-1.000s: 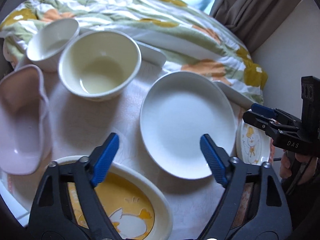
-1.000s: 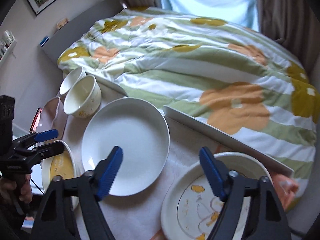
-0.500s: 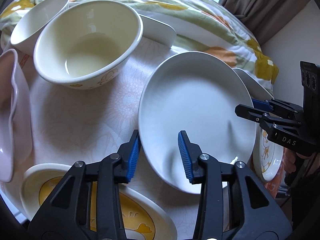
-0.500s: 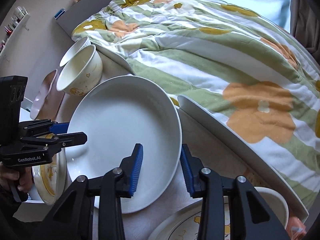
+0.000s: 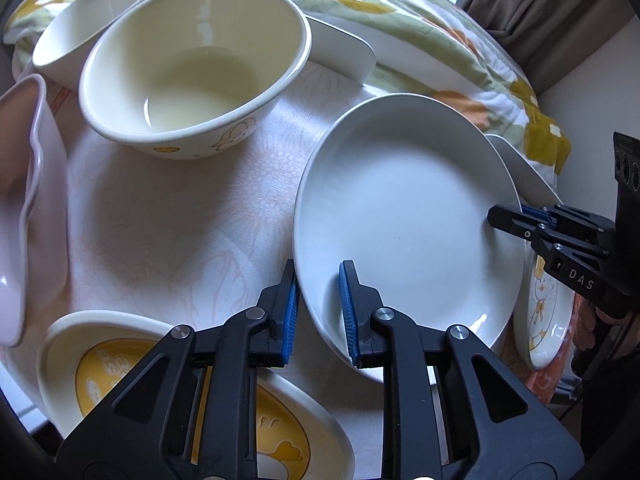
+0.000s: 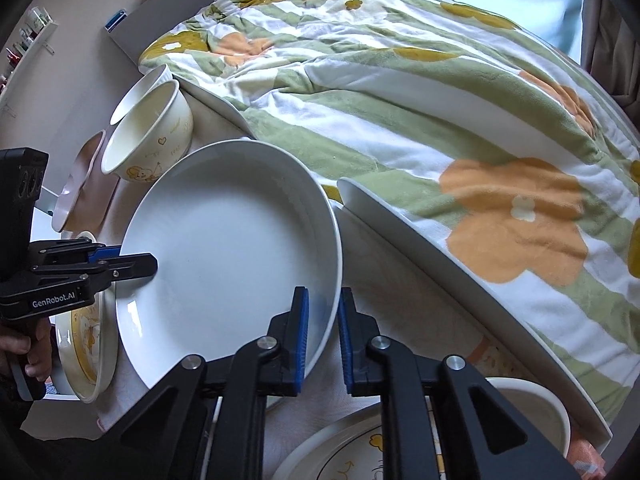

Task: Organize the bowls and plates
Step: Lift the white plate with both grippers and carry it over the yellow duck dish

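A large plain white plate (image 5: 404,216) sits in the middle of the table and also shows in the right wrist view (image 6: 232,256). My left gripper (image 5: 318,312) is shut on its near rim, one blue pad inside, one outside. My right gripper (image 6: 323,336) is shut on the opposite rim; it shows in the left wrist view (image 5: 520,220) at the plate's right edge. A cream bowl with duck prints (image 5: 192,68) stands to the back left, a white bowl (image 5: 88,20) behind it.
A pink wavy dish (image 5: 24,208) lies far left. A yellow duck plate (image 5: 192,392) lies under my left gripper. A snowman plate (image 5: 544,320) lies right of the white plate. A flowered blanket (image 6: 440,100) covers the bed behind the table's raised white rim (image 6: 460,264).
Both grippers moved in onto the white plate and closed from wide open to pinching its opposite rims. The plate now looks tilted and slightly raised.
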Demonstrator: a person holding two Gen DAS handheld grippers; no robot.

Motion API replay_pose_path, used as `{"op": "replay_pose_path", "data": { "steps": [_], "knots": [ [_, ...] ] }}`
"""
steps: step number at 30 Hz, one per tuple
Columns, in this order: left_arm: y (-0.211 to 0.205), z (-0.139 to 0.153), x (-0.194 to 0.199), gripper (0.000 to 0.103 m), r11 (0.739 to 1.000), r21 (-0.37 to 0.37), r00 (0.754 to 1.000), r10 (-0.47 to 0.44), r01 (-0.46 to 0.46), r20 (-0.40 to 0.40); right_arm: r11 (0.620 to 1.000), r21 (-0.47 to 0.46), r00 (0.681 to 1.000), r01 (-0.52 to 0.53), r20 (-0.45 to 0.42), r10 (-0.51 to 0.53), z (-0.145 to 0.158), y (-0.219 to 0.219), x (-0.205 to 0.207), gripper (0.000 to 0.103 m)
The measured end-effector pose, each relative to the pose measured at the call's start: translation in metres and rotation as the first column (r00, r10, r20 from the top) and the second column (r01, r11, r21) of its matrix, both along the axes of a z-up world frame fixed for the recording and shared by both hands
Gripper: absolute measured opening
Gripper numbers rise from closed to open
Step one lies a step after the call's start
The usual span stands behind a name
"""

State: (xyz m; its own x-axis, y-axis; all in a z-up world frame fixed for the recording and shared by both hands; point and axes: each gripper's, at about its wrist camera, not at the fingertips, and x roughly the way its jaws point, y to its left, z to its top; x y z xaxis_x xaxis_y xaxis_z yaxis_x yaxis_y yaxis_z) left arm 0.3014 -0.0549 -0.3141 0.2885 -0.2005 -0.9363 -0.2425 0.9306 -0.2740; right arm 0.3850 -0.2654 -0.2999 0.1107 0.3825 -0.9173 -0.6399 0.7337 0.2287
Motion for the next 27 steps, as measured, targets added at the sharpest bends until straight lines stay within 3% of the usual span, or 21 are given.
{"op": "replay_pose_path", "data": {
  "steps": [17, 27],
  "knots": [
    [-0.003, 0.034, -0.005, 0.018, 0.999, 0.039, 0.998, -0.04, 0.038, 0.053, 0.999, 0.007, 0.997, 0.049, 0.054, -0.049, 0.028, 0.002, -0.013, 0.013],
    [0.008, 0.074, -0.024, 0.018, 0.99, 0.008, 0.984, -0.141, 0.14, 0.108, 0.986, -0.014, 0.981, 0.165, 0.105, -0.163, 0.074, 0.01, -0.043, 0.013]
  ]
}}
